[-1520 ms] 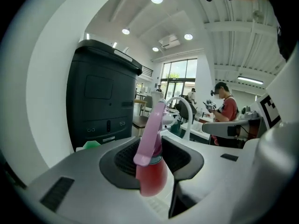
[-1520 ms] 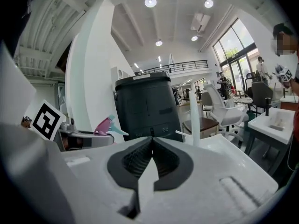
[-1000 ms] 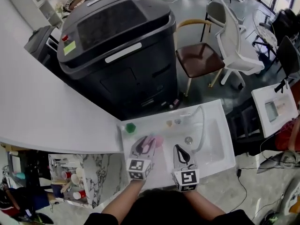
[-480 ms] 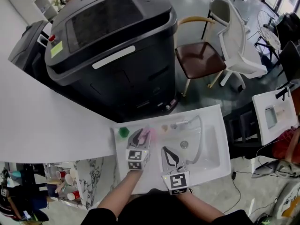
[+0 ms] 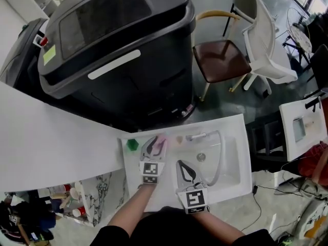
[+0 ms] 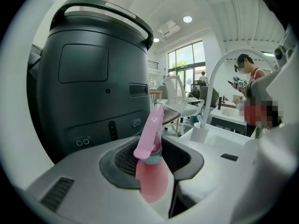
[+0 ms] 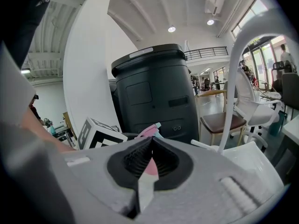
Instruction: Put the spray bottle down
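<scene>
1. Since a second ago my left claw (image 5: 155,147) has come down and pushed forward over the left ledge of the sink (image 5: 236,137), carrying the spray bottle (image 6: 152,171) with it. My right claw (image 5: 180,164) has crept forward a little too.
2. My left claw grips the pink spray bottle by its body. The neck and trigger head rise above the pads, leaning slightly to the right.
3. The bottle is over the sink's left ledge, left of the basin. I cannot tell whether its base touches the ledge.
4. My right claw hangs just right of the left one, over the near left edge of the basin. Its jaws are pressed together at the tips with nothing between them.
5. Past the right claw, the drain (image 5: 201,158) sits in the basin floor. The white arched faucet (image 5: 220,150) curves over the basin from the sink's far rim.
6. A small green thing (image 5: 132,145) lies at the sink's far left corner, near the bottle but apart from it.
7. Beyond the sink's far edge stands a big black machine (image 5: 118,45).
8. To the right of that machine, also beyond the sink, are a brown-seated chair (image 5: 220,60) and a white chair (image 5: 261,45).
</scene>
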A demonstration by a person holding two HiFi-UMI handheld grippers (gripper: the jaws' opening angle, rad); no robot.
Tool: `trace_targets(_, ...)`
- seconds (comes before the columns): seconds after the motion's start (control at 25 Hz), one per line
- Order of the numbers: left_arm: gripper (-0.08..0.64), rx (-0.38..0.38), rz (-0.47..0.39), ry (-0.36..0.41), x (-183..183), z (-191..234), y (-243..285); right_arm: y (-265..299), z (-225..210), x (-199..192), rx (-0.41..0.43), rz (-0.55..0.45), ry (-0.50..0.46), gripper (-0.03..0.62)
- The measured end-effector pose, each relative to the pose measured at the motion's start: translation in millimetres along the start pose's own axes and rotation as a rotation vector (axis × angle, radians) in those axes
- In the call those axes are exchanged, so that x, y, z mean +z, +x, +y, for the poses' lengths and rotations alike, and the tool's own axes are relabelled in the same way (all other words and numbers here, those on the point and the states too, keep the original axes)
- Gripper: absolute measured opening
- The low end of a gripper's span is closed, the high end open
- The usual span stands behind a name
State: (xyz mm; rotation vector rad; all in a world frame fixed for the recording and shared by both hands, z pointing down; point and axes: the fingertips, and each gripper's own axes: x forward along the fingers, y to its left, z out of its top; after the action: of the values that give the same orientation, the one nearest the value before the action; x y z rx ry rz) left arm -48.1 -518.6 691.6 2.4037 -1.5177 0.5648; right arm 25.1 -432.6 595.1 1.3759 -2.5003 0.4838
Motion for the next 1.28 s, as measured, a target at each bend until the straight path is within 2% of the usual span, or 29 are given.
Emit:
trace_targets(0.32,0.168,0.0,-0.008,0.002,-6,2,0,4,-7,-2,-0.003,-0.004,0.012,-0.002)
trace_targets(0.44,0.24,-0.001,-0.009,-0.017,-6,4,1,1,-6,-1,-0.003,-0.005,0.016,-0.002)
trace_targets(0.72,0.295,-0.04,-0.006,-0.085,-10,0,-9,-9,-6,-4,0.004,0.014,0.023,-0.002)
trace_targets(1.0,0.298,0.003,-0.074,-0.127,11,2,-65,-27,4,2,-0.02,-0.023,0.023,-0.002)
trace_targets(1.28,0.298,-0.023,-0.146,-0.141,29,-27,-147,-56,27,2,-0.055,-0.049,0.018,-0.002)
